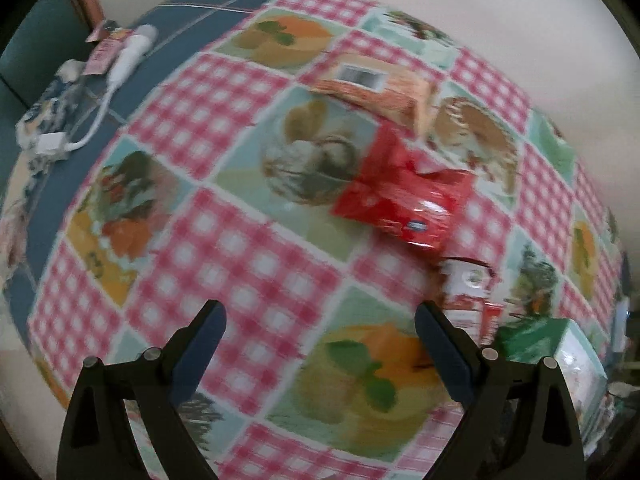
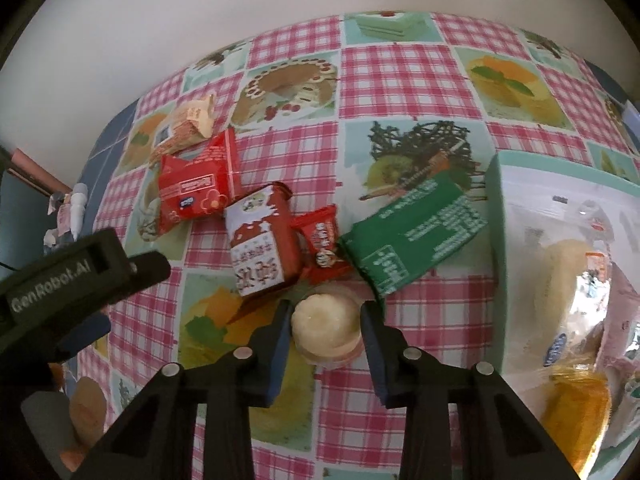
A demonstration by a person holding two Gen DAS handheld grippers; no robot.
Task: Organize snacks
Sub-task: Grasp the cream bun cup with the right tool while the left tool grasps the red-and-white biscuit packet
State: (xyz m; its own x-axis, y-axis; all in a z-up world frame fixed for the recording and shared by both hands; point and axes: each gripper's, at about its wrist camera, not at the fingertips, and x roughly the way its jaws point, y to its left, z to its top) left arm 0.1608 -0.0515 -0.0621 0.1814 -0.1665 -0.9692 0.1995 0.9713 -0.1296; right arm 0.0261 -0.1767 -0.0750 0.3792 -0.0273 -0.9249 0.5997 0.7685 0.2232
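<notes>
We see a round pale cake (image 2: 326, 326) in clear wrap, upright near the table's (image 2: 400, 80) front edge. Behind it lie a red-white box (image 2: 260, 240), a small red pack (image 2: 322, 240), a green pack (image 2: 416, 232), a red bag (image 2: 196, 188) and a tan pack (image 2: 188, 128). A teal-rimmed bin (image 2: 498, 240) holding snacks stands at the right edge.

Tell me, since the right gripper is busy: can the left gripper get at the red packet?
Probably yes. The left gripper is open and empty, and the red packet lies ahead of it on the tablecloth, top uncovered.
</notes>
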